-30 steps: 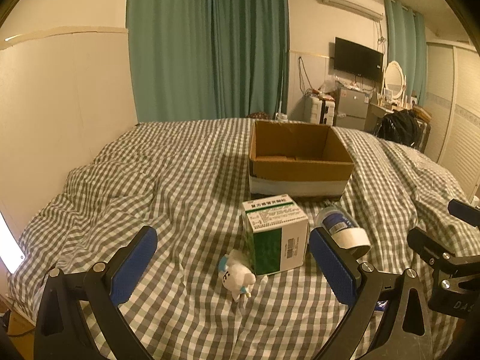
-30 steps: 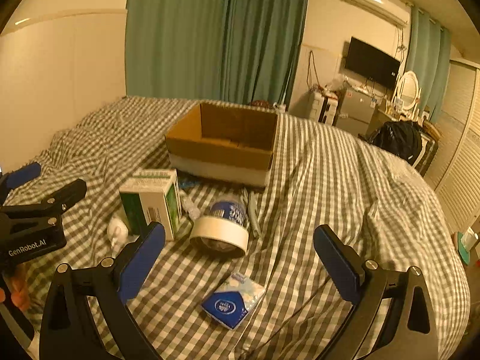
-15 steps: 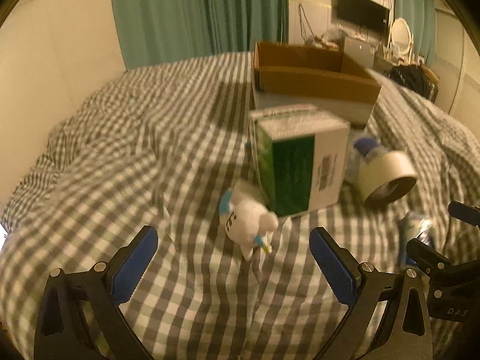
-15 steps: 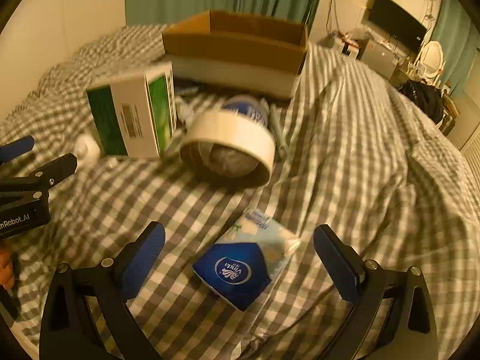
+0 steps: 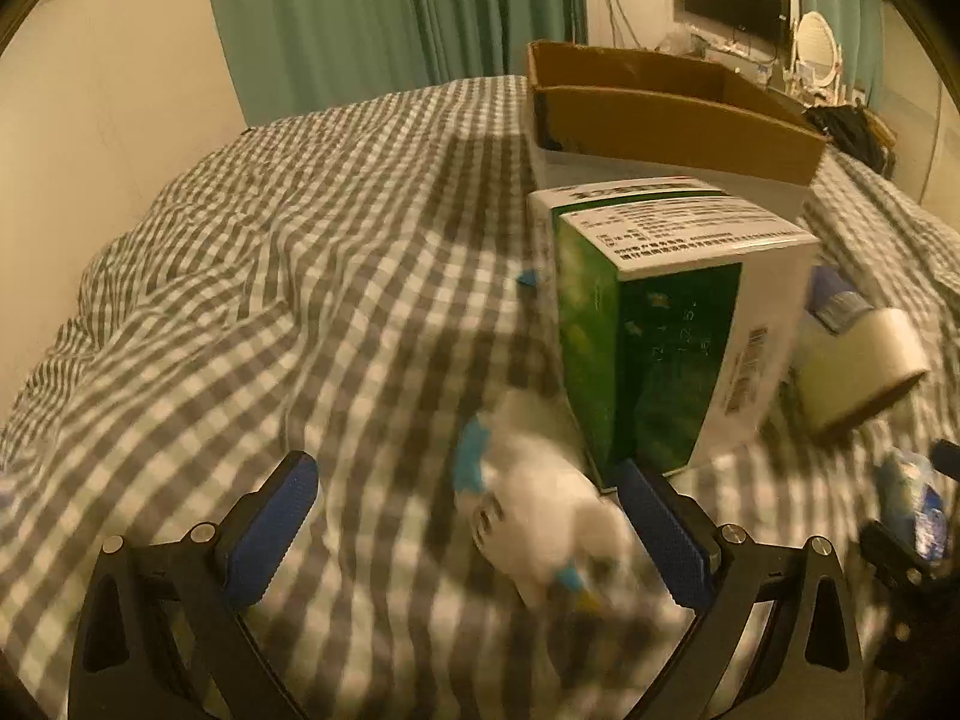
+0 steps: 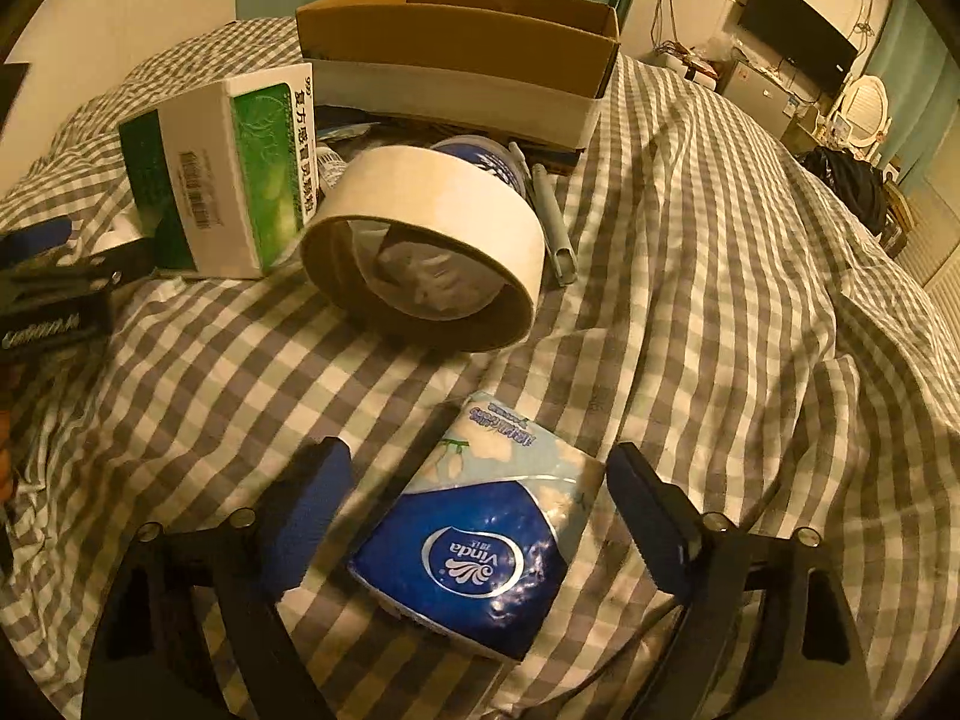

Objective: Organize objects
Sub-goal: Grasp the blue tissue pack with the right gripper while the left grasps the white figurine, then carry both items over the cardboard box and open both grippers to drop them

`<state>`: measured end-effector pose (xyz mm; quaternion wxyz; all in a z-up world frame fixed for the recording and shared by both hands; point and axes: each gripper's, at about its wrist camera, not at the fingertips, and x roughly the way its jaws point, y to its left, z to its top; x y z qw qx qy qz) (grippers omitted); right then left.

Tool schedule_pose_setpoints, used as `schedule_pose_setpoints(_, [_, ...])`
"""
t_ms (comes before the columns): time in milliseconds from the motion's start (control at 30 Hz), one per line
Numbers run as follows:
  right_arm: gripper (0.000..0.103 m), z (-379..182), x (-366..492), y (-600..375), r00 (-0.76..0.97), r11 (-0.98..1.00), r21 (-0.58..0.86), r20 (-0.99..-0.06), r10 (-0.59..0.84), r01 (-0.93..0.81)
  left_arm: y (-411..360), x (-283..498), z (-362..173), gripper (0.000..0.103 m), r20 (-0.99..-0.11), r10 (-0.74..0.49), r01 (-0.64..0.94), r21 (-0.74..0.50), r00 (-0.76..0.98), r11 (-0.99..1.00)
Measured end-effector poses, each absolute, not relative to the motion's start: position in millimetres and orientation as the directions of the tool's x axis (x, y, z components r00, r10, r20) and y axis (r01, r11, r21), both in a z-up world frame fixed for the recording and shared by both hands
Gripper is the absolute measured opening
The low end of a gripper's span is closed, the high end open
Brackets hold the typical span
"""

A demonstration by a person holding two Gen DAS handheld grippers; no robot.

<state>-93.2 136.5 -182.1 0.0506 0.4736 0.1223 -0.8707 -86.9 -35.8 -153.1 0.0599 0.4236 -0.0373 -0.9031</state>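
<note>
Green curtains [image 5: 396, 18], wall-mounted television [image 6: 798, 39].

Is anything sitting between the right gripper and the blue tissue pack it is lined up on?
Nothing visible. The right gripper is open, with the tissue pack lying between its fingers on the checked bedspread. The tape roll lies beyond the pack, apart from it.

Right gripper [image 6: 474, 516] wide open around blue plastic tissue pack [image 6: 480, 540] on grey-checked bedcover [image 6: 690, 300]; white tape roll [image 6: 426, 246] farther, brown cardboard box [image 6: 456, 42] beyond.
</note>
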Motion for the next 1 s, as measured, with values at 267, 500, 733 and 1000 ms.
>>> schedule_pose_setpoints(267, [0.058,-179,-96,142,-0.553,-0.97,-0.148,-0.833,0.019,0.191,-31,-94,-170,0.072,-0.793,-0.099,0.009,0.117,-0.601,-0.993])
schedule_pose_setpoints(500, [0.051,-165,-87,151,-0.582,-0.979,-0.086,-0.812,-0.038,0.184,-26,-78,-162,0.052,-0.787,-0.051,-0.046,0.1,-0.615,-0.994])
schedule_pose_setpoints(733, [0.049,-138,-73,157,-0.636,-0.982,-0.073,-0.769,-0.056,0.175,-22,-51,-135,0.052,-0.755,-0.034,-0.07,0.105,-0.654,-0.992])
schedule_pose_setpoints(1000, [0.049,-77,-68,166,-0.714,-0.978,0.004,-0.682,-0.155,0.208,-30,-34,-75,0.052,-0.683,-0.029,-0.036,0.081,-0.73,-0.996])
